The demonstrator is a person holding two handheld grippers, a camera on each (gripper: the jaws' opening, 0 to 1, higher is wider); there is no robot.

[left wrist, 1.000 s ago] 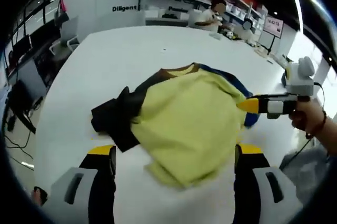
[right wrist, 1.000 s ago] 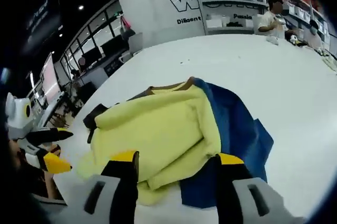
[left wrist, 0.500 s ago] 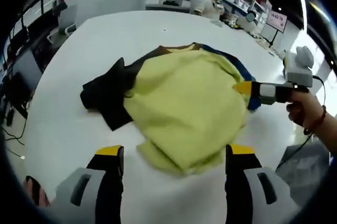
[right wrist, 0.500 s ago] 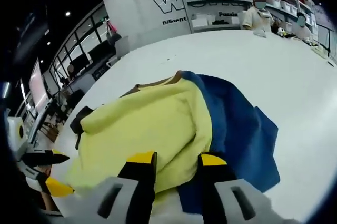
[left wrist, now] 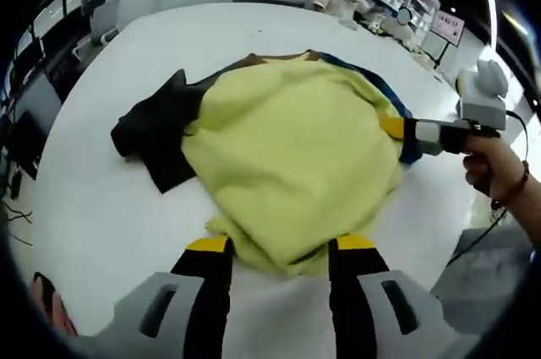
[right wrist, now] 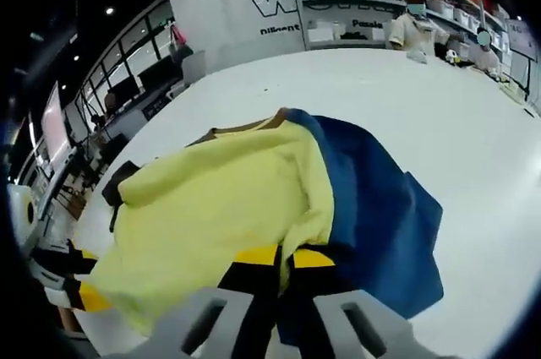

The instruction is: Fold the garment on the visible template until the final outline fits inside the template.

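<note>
A garment (left wrist: 287,148) lies crumpled on the white table (left wrist: 101,207), with a yellow body, a dark brown sleeve (left wrist: 152,135) on the left and a blue part (right wrist: 380,207) on the right. My left gripper (left wrist: 282,245) is open, and the yellow near hem lies between its jaws. My right gripper (right wrist: 283,258) is shut on the yellow edge where it meets the blue part. In the left gripper view the right gripper (left wrist: 397,128) is at the garment's right side, held by a hand (left wrist: 490,169). In the right gripper view the left gripper (right wrist: 76,287) is at the lower left.
The table's edge runs close to both grippers, with a grey floor area (left wrist: 490,266) beyond it. White shelves with boxes (right wrist: 347,4) stand behind the far end. A person (right wrist: 414,25) stands there. Bare tabletop (right wrist: 439,114) stretches behind the garment.
The left jaws have narrowed and moved in around the garment's near hem. The right jaws have closed onto the yellow edge.
</note>
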